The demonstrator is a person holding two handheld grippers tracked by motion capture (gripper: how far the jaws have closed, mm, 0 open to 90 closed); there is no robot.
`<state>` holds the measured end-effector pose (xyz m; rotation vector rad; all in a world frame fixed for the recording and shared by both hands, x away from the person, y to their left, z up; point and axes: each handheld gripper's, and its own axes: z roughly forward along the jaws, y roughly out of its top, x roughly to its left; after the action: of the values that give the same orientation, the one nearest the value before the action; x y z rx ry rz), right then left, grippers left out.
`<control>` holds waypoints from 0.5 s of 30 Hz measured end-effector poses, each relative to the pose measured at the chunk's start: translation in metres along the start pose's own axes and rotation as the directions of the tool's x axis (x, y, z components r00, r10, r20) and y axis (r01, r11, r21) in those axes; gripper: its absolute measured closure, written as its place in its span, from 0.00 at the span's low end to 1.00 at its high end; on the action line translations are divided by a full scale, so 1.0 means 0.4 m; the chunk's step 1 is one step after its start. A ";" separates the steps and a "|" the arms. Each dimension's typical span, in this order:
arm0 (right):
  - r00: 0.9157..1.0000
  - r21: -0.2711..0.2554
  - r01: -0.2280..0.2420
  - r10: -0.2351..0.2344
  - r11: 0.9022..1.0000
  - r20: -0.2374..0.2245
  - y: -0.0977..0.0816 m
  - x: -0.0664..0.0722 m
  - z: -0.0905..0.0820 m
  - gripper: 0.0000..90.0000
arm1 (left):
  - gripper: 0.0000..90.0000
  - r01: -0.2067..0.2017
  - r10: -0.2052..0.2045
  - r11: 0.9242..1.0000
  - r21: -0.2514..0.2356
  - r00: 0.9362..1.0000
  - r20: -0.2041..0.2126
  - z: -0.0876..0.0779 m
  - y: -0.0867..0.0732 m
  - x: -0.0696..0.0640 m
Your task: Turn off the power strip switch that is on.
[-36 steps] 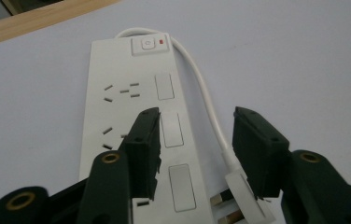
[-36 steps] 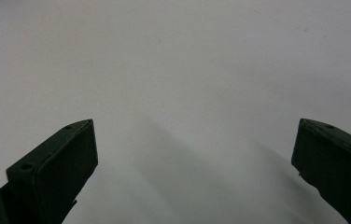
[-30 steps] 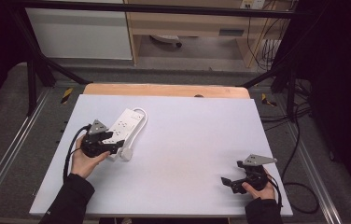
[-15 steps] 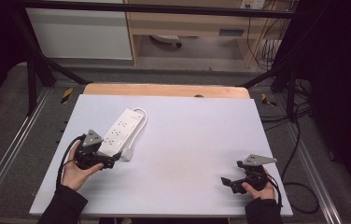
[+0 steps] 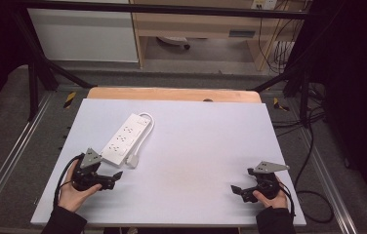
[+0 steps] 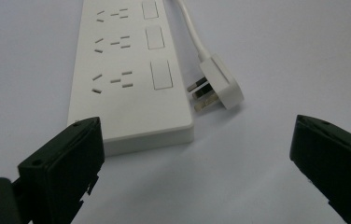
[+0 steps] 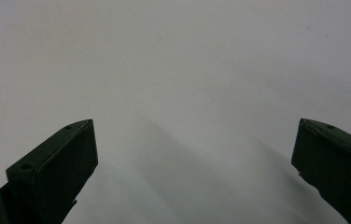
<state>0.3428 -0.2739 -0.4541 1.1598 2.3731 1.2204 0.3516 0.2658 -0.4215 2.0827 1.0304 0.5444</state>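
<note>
Black jaws of the left claw [image 6: 197,154] stand wide apart with nothing between them; they have just been opening, and the pads press on no thing. Seen along the left gripper view, the near end of the white power strip [image 6: 127,70] lies just ahead of the jaws, close to the left one but apart from it. Three rows of sockets with a square switch beside each run away up that view. Its white plug [image 6: 218,86] lies flat on the worktop just beside the strip's near corner, prongs turned toward the strip, and the white cord [image 6: 192,32] leads off from it along the strip's side.

From the high view, the left claw [image 5: 115,176] sits low over the pale worktop [image 5: 206,146] near its front left corner, held in the person's left hand [image 5: 74,192], with the power strip [image 5: 123,139] lying on a slant just beyond it and the cord [image 5: 147,127] looping round the far end.

Well apart, near the front right corner, the right claw [image 5: 235,189] is held in the right hand [image 5: 269,197], its jaws likewise spread and empty over bare worktop [image 7: 187,70].
</note>
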 end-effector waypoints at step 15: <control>1.000 0.003 0.004 -0.004 1.000 0.005 0.000 0.001 0.001 0.01 | 0.04 0.009 -0.009 1.000 0.015 1.000 0.013 0.001 -0.068 -0.001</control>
<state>0.3427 -0.2735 -0.4544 1.1563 2.3732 1.2122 0.3381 0.2762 -0.4429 2.0913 1.0391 0.5188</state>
